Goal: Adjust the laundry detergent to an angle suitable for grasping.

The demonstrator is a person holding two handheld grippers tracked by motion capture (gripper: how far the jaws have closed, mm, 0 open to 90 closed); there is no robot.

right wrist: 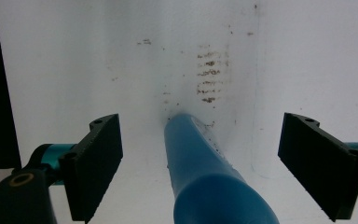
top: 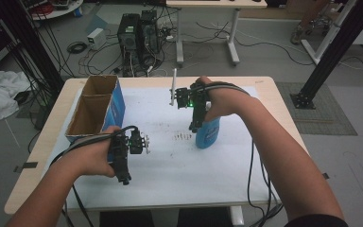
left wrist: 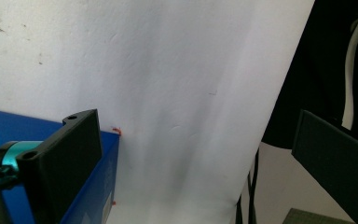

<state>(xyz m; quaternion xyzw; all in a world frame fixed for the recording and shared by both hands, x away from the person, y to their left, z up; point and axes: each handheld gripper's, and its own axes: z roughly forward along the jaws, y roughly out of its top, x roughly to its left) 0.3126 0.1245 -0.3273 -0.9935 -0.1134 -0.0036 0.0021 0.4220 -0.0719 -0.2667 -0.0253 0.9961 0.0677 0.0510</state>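
Right gripper [right wrist: 200, 163] hangs over the blue bottle [right wrist: 205, 172], jaws spread wide, bottle between them but no pad touching it. Bottle stands on the white sheet [top: 170, 156] right of centre, beside a smudge of dark marks [top: 183, 137]. Left gripper [left wrist: 196, 154] is released too, nothing between its jaws, parked next to the blue cardboard box [top: 99, 106] at table left. Step looks like reach-to-grasp on the bottle. Next: drop lower, centre the jaws, close. Whether the bottle's cap is on is hard to tell.
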